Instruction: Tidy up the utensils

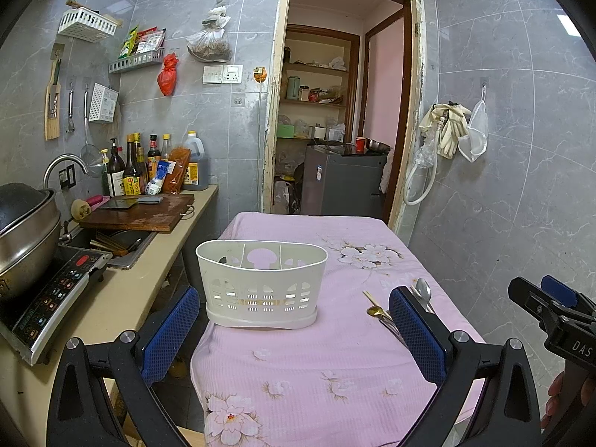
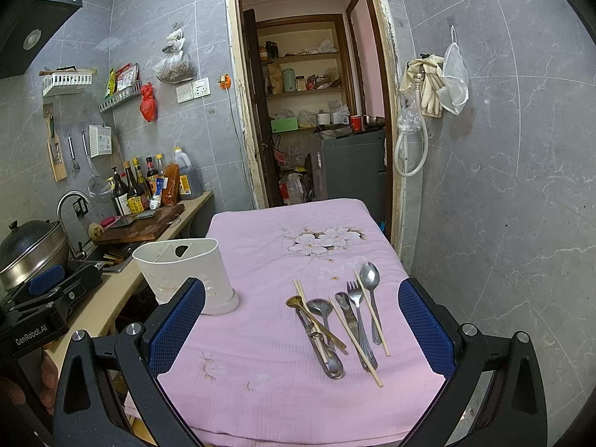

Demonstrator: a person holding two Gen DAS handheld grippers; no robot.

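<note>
A white slotted utensil holder stands upright on the pink floral cloth of the table, near its left edge. It looks empty. To its right lies a pile of utensils: a silver spoon, a fork, a knife, a ladle-like spoon, a gold spoon and loose chopsticks. My left gripper is open, just in front of the holder. My right gripper is open, with the utensil pile lying between its fingers' line of view.
A counter runs along the left with an induction cooker, a pot, a sink, a cutting board and bottles. A doorway opens behind the table. A tiled wall stands on the right.
</note>
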